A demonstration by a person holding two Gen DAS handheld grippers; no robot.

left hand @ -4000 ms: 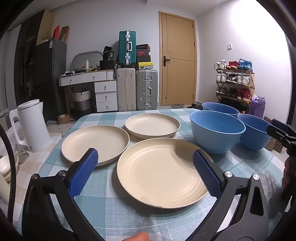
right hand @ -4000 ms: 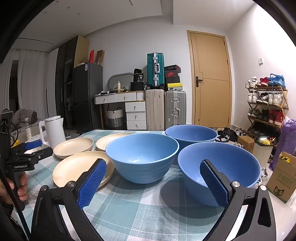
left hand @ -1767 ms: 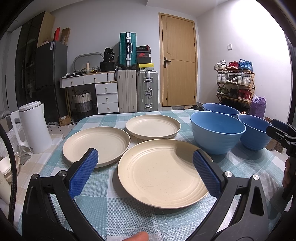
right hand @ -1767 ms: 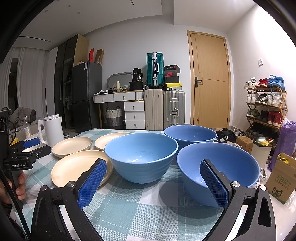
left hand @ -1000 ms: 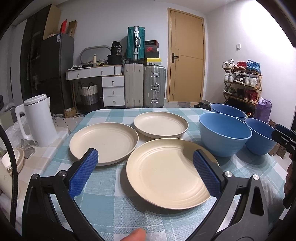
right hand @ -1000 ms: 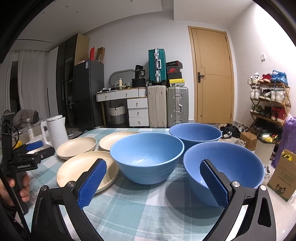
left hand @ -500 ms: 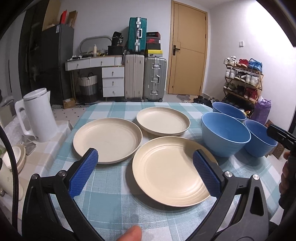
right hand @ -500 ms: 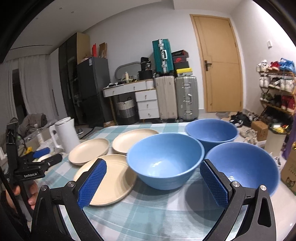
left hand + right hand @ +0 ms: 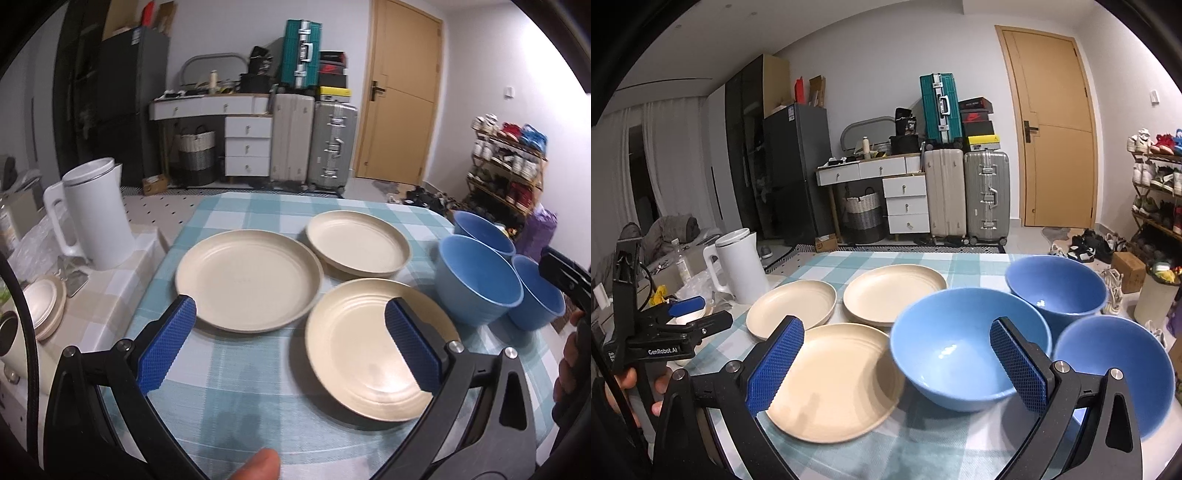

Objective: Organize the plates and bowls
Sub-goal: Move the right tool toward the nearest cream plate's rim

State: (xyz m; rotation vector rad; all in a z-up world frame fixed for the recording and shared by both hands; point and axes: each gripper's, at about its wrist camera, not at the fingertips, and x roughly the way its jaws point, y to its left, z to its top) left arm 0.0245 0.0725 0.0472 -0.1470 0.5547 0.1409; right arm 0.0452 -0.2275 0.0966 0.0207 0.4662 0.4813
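- Cream plates sit in the left wrist view on a worktop (image 9: 236,373) covered in a teal checked cloth; the left plate (image 9: 248,280) and the far plate (image 9: 357,248) lie just beside each other, and the near plate (image 9: 373,350) lies in front of them, under the right blue pad; the left gripper (image 9: 291,345) hangs above the cloth, spread wide and holding nothing; three blue bowls cluster at the right edge, the nearest bowl (image 9: 476,284) just beside the near plate; a white kettle (image 9: 94,216) stands off to the left.
- In the right wrist view, the right gripper (image 9: 895,363) is likewise released and empty, above the near plate (image 9: 834,380) and the middle bowl (image 9: 964,358); the far bowl (image 9: 1054,286) and the right bowl (image 9: 1115,365) flank it; the left gripper (image 9: 698,314) shows at the left edge, held by a hand (image 9: 626,384).
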